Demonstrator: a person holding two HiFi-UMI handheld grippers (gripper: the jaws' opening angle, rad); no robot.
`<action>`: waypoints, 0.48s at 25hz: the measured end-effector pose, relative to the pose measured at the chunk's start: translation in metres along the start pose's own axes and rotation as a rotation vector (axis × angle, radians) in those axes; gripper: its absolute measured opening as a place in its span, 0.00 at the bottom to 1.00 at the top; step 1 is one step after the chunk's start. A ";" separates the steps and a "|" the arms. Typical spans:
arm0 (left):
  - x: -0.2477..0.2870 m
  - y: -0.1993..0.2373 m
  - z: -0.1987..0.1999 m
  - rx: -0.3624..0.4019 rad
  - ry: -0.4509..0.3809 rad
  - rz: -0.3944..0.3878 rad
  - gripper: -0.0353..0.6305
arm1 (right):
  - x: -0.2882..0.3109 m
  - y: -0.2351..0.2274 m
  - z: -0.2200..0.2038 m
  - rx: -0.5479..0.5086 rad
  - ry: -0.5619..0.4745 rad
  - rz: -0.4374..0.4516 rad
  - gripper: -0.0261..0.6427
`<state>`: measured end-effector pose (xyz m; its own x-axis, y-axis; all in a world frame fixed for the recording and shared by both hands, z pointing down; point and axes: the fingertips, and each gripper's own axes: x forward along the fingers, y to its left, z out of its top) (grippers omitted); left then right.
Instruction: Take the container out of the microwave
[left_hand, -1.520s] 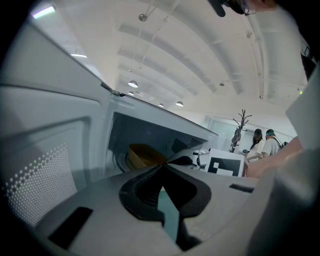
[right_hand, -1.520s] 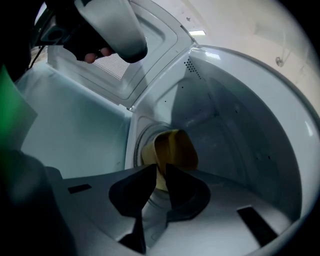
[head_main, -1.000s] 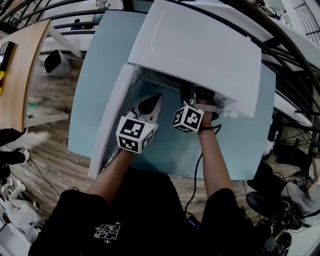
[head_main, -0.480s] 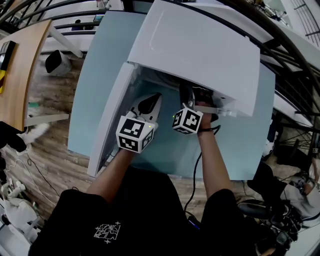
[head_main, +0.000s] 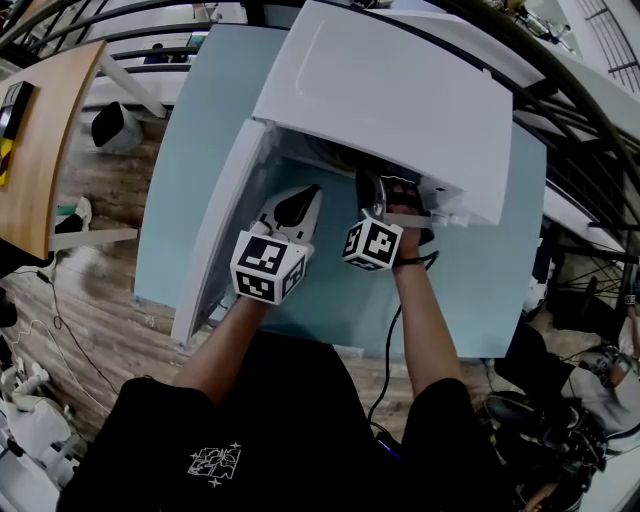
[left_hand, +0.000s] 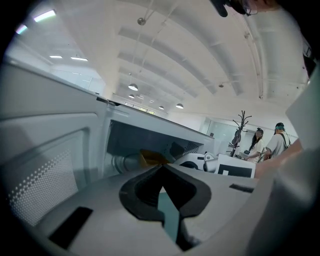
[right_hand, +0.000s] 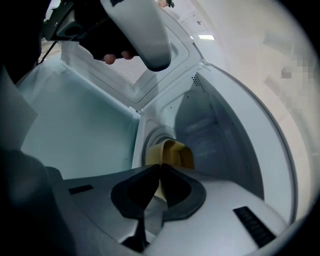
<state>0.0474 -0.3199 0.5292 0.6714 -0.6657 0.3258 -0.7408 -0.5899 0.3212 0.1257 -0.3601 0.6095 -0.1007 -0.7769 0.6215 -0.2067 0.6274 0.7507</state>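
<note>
A white microwave (head_main: 400, 100) stands on a light blue table (head_main: 195, 120) with its door (head_main: 215, 240) swung open to the left. A yellow container (right_hand: 176, 151) sits deep in the cavity on the turntable, and it also shows as the container (left_hand: 149, 158) in the left gripper view. My right gripper (right_hand: 160, 166) reaches into the opening, shut on the container's near wall. In the head view the right gripper (head_main: 373, 188) hides the container. My left gripper (head_main: 308, 195) hovers at the opening's left side, shut and holding nothing, as the left gripper (left_hand: 161, 169) shows.
The open door's perforated window (right_hand: 127, 70) stands close on the left of the cavity. A wooden desk (head_main: 40, 140) lies far left and a black cable (head_main: 388, 350) hangs off the table's front edge. Two people (left_hand: 270, 145) stand far across the room.
Almost nothing differs. The right gripper's marker cube has shifted very slightly toward me, and the left gripper holds its place.
</note>
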 end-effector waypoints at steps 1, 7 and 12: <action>-0.001 -0.001 0.000 0.001 -0.001 0.001 0.06 | -0.002 0.000 0.000 -0.001 -0.001 -0.001 0.07; -0.007 -0.010 0.001 0.010 -0.010 0.003 0.06 | -0.013 0.002 0.000 -0.008 -0.007 -0.007 0.07; -0.012 -0.012 -0.002 -0.014 -0.008 0.011 0.06 | -0.023 0.004 0.001 -0.009 -0.014 -0.013 0.07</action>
<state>0.0482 -0.3035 0.5233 0.6631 -0.6757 0.3220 -0.7476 -0.5763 0.3301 0.1262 -0.3400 0.5976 -0.1113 -0.7853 0.6090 -0.1995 0.6180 0.7605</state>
